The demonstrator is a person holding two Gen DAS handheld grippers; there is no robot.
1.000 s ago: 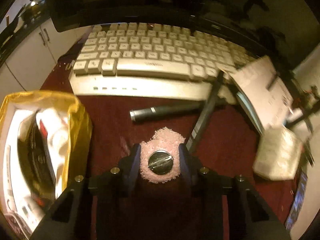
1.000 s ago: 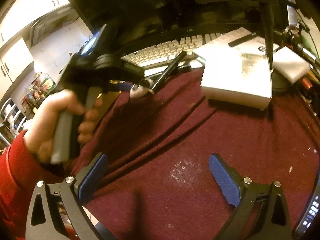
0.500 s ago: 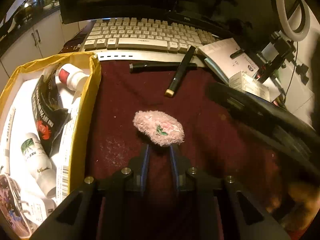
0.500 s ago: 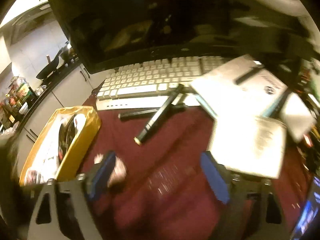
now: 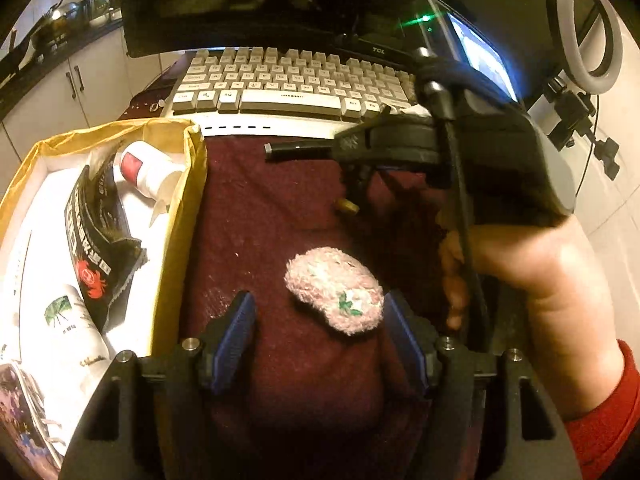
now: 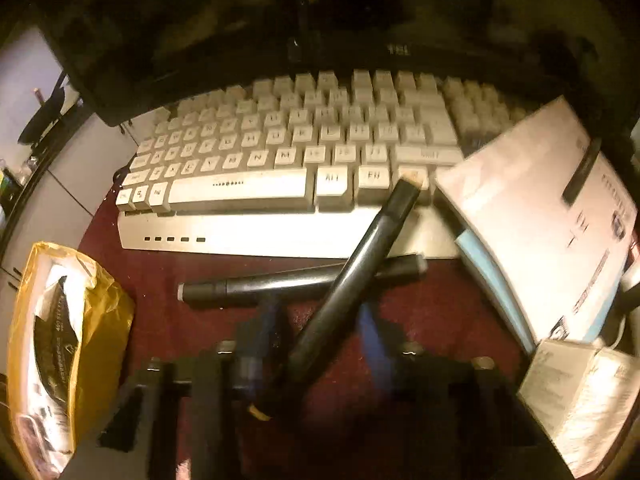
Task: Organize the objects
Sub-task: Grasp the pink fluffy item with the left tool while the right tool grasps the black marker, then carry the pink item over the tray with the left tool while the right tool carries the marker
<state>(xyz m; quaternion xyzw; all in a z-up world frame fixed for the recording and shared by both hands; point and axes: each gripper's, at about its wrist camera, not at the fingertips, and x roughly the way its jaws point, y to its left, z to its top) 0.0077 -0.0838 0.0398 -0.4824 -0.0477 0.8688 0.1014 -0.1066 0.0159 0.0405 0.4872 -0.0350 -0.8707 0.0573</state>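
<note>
The left tool [image 5: 320, 320] is hovering low over the maroon cloth [image 5: 272, 208] that is covering the counter, and its jaws are opening. The pink fuzzy pouch [image 5: 334, 290] is lying flat on the cloth between the blue pads [image 5: 236, 332], nearer the right pad and seemingly just touching it, well clear of the left one, so nothing is being pinched there.

To the left, a yellow-lined box [image 5: 176, 240] is sitting on the cloth just beside the pouch's area, holding a black packet [image 5: 96, 240], a white bottle with a red label [image 5: 148, 168] and other white containers.

The right tool [image 6: 316, 332] is reaching in at the far right, carried by a hand [image 5: 532, 272] with a red sleeve [image 5: 600, 424]. Its jaws are closing around a black pen with a gold tip [image 6: 352, 276], which is lying diagonally with its far end resting on the keyboard [image 6: 280, 168]. The pen is passing between the blurred blue pads, but whether they are already pressing on it I cannot tell. This pen is crossing over a second black marker [image 6: 280, 280] that is lying level on the cloth just near the keyboard's front edge.

At the right, a white booklet [image 6: 532, 216] is overlapping the keyboard's corner, and a small white carton [image 6: 576, 396] is sitting near it. A dark monitor [image 5: 248, 4] is standing behind the keyboard, and a ring light [image 5: 592, 28] is standing at the far right.
</note>
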